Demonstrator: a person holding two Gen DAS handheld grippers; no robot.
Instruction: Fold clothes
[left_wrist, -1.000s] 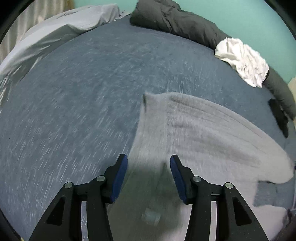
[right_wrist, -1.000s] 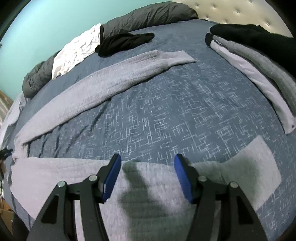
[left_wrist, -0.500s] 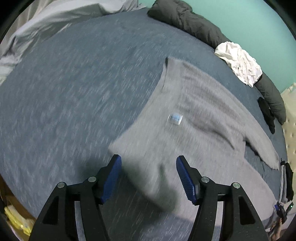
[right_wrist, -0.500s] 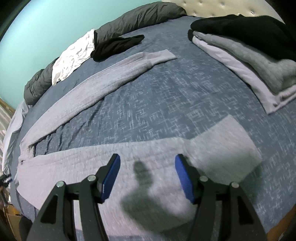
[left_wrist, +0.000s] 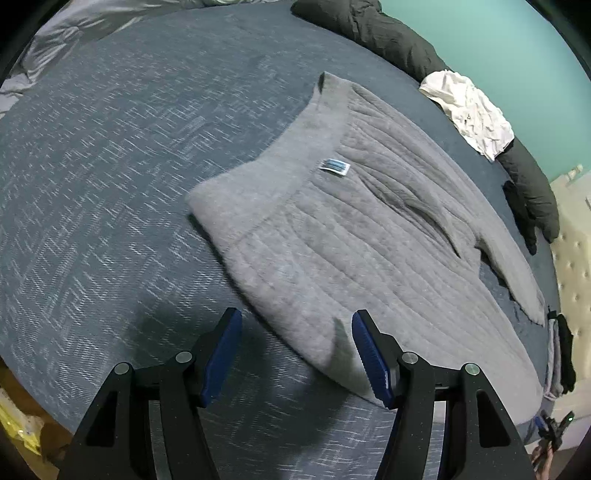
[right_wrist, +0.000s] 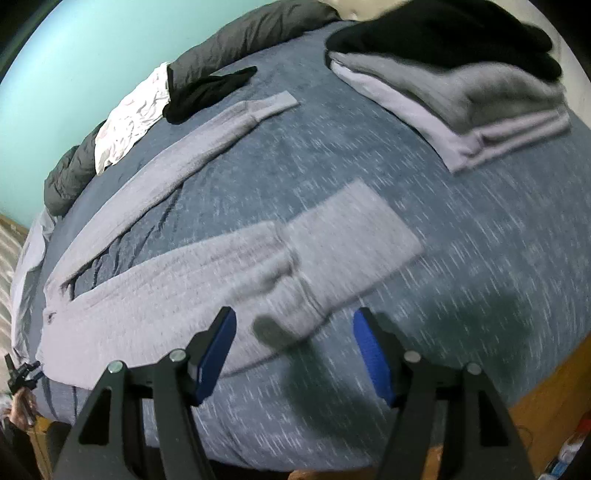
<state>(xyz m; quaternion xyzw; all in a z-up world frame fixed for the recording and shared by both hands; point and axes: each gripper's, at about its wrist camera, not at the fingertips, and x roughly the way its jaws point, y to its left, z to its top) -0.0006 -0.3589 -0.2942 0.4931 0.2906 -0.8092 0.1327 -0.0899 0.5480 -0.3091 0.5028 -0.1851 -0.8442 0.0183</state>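
Note:
Grey ribbed long pants (left_wrist: 351, 229) lie spread flat on the blue bed cover (left_wrist: 110, 166). The waistband (left_wrist: 266, 173) with a small blue label (left_wrist: 334, 167) faces the left wrist view. My left gripper (left_wrist: 295, 317) hovers open over the near waist corner, with nothing pressed between its pads. In the right wrist view the near leg (right_wrist: 221, 273) ends in a wide cuff (right_wrist: 351, 229), and the far leg (right_wrist: 184, 158) stretches away behind it. My right gripper (right_wrist: 295, 314) hangs above the near leg beside the cuff, its jaws opening and empty.
A stack of folded clothes (right_wrist: 480, 85) topped by a black garment (right_wrist: 443, 33) sits at the far right. A white crumpled cloth (left_wrist: 472, 110), a dark grey duvet (left_wrist: 388, 37) and a loose black garment (right_wrist: 207, 92) line the far side. The bed's wooden edge (right_wrist: 546, 387) is close.
Both views have slid outward along the pants: the left one toward the waist end, the right one toward the cuff end. Both pairs of jaws stand slightly wider. The pants have not moved.

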